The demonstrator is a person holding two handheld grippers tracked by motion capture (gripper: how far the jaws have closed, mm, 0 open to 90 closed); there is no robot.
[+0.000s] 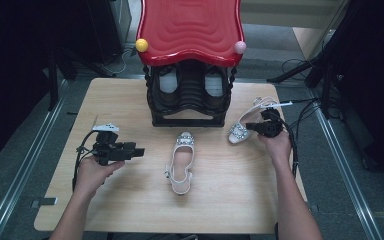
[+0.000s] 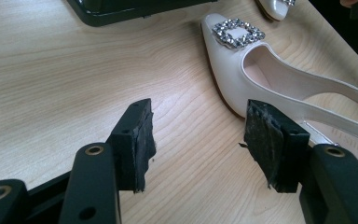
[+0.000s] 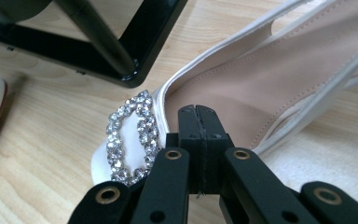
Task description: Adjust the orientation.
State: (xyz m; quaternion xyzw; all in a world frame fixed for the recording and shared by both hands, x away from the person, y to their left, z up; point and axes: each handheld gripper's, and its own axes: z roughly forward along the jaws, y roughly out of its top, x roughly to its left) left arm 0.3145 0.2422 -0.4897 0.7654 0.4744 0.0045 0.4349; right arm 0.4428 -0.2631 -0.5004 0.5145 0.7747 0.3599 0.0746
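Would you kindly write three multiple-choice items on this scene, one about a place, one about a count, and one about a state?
1. Where does the centre shoe lie?
A. on the rack's red top
B. on the table in front of the rack
C. on the floor

2. How many pale shoes are on the table?
A. one
B. two
C. four

3. How is the left gripper?
A. open, holding nothing
B. shut on a shoe
C. shut on a cable

Answers:
1 B, it rests on bare wood below the rack.
2 B, the centre shoe and the right shoe.
3 A, its fingers stand apart over wood, while the right gripper is shut.
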